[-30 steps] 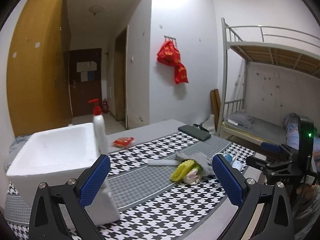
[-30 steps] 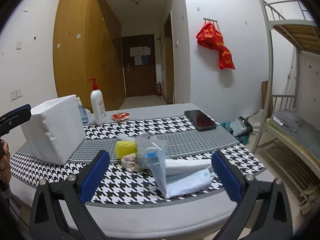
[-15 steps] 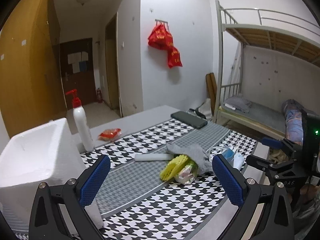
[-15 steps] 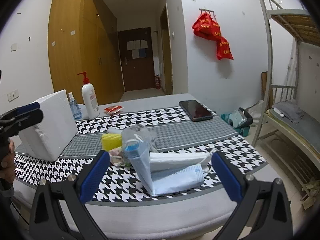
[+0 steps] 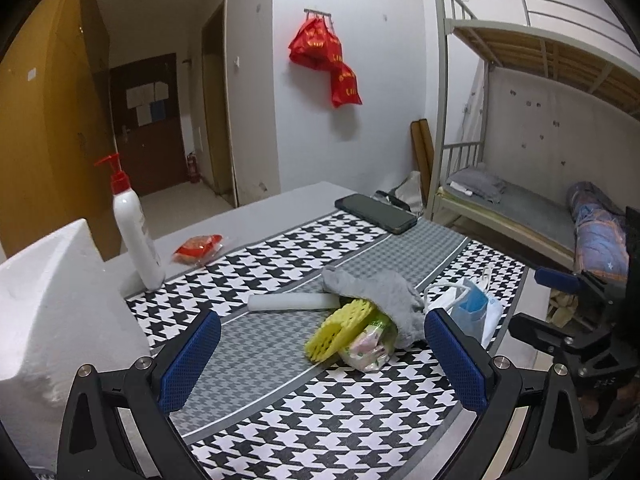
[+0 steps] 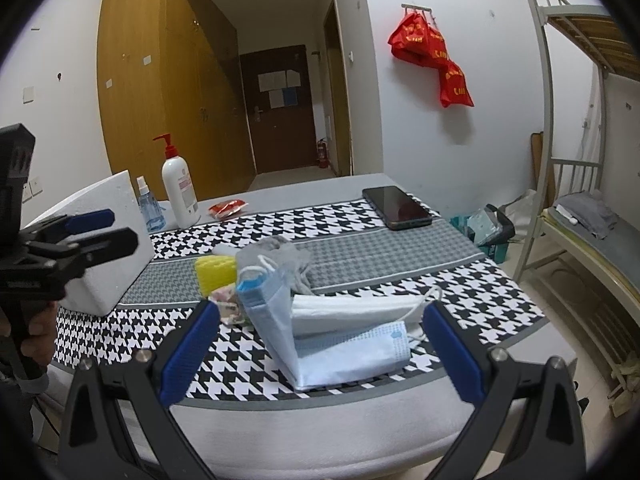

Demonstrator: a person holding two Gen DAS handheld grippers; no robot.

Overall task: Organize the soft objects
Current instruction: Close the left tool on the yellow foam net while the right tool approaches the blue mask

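Observation:
A small heap lies mid-table: a yellow sponge (image 5: 340, 332) (image 6: 215, 276), a grey cloth (image 5: 380, 296) (image 6: 280, 254), a floral tissue pack (image 5: 366, 350) and a white foam roll (image 5: 294, 303). Blue and white face masks (image 6: 340, 332) (image 5: 472, 306) sit at the heap's near-right side. A white foam box (image 5: 52, 300) (image 6: 116, 248) stands at the left. My left gripper (image 5: 324, 364) is open, short of the sponge. My right gripper (image 6: 320, 352) is open, with the masks just beyond its fingers. The right gripper's fingers also show in the left wrist view (image 5: 560, 280).
A pump bottle (image 5: 134, 232) (image 6: 180, 192), a blue spray bottle (image 6: 148, 210), a red packet (image 5: 198, 246) and a black phone (image 5: 376, 214) (image 6: 400, 208) rest on the houndstooth table cover (image 5: 360, 420). A bunk bed (image 5: 540, 140) stands to the right.
The left gripper swung right and closer to the heap, so the foam box slid to the frame's left edge. The right gripper advanced toward the masks. Both stayed open.

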